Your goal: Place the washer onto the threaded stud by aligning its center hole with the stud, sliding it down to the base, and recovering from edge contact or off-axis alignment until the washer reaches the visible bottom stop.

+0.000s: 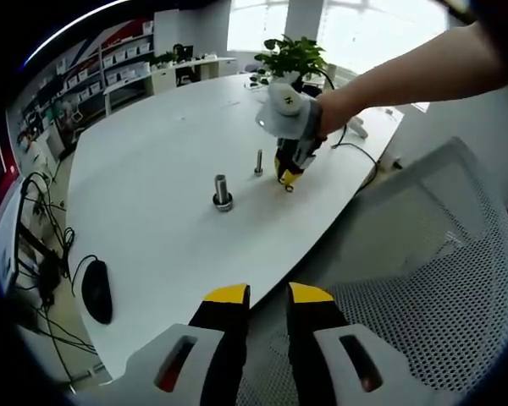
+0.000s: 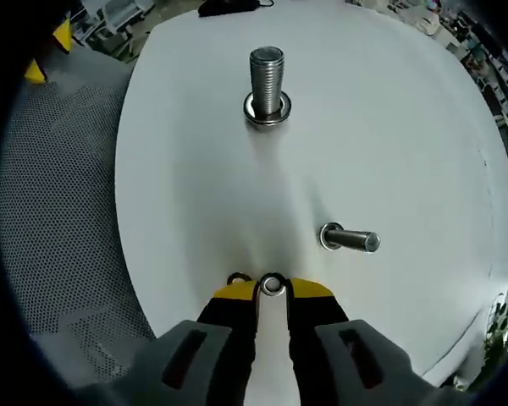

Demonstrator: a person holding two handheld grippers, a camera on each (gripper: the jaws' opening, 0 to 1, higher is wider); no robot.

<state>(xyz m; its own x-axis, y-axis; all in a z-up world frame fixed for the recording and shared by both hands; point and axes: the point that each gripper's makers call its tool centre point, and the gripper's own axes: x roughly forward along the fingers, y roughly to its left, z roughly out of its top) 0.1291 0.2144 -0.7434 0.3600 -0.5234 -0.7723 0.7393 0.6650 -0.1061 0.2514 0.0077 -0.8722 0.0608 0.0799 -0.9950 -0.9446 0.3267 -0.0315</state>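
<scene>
I am pinching a washer (image 2: 272,285) in the right claw (image 2: 272,289), left claw (image 1: 267,298) slightly apart and idle, and should be levelling its hole over the small stud (image 2: 350,239) before lowering.

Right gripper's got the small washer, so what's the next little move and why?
Probably lift and carry it toward the thin threaded steel stud. The right gripper pinches the small silver washer low at the white table, short of that stud; the thick stud already wears one.

A white table (image 2: 406,127) carries two upright threaded studs. The thick stud (image 2: 267,80) stands apart from the thin stud (image 2: 351,239). A potted plant (image 1: 292,57) sits at the far edge.
</scene>
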